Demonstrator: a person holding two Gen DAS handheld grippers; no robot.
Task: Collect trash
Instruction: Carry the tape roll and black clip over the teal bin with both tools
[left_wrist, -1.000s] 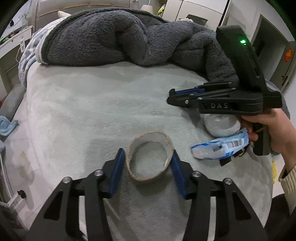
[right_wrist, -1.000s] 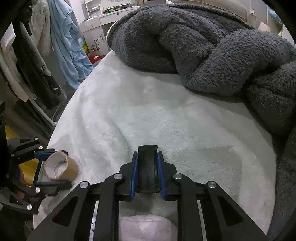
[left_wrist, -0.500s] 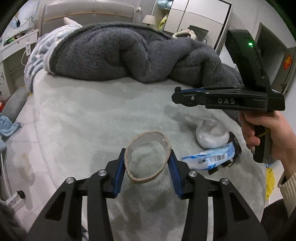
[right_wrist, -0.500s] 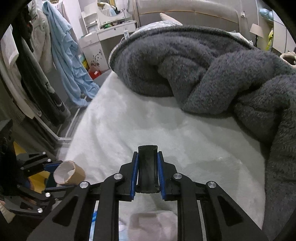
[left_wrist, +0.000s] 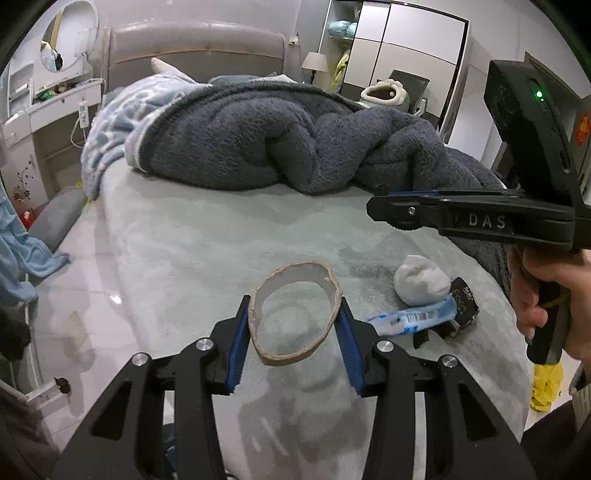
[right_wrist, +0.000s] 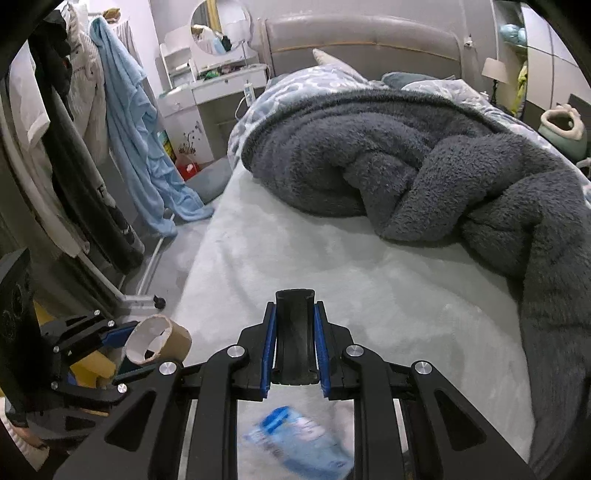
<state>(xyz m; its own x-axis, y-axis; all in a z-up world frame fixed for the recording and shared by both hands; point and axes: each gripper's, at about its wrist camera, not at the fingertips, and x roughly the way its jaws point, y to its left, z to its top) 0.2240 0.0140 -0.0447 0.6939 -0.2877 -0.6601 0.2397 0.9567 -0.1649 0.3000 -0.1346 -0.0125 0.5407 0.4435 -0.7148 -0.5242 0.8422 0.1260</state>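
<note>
Already the cardboard roll (left_wrist: 295, 312) sits clamped between the left hand-held gripper's (left_wrist: 293, 345) pads, its open end facing forward, above the bed (left_wrist: 221, 236). Right hand-held gripper (right_wrist: 295, 347) is closed on a black piece, seemingly trash. Tissue wad (left_wrist: 421, 284) and wrapper (left_wrist: 410, 319) lie below it, nearer the right hand.

Both grippers have risen above the pale grey bed (left_wrist: 207, 236); the left gripper (left_wrist: 293, 332) has lifted the squashed brown cardboard tube (left_wrist: 295, 314) clear.
</note>
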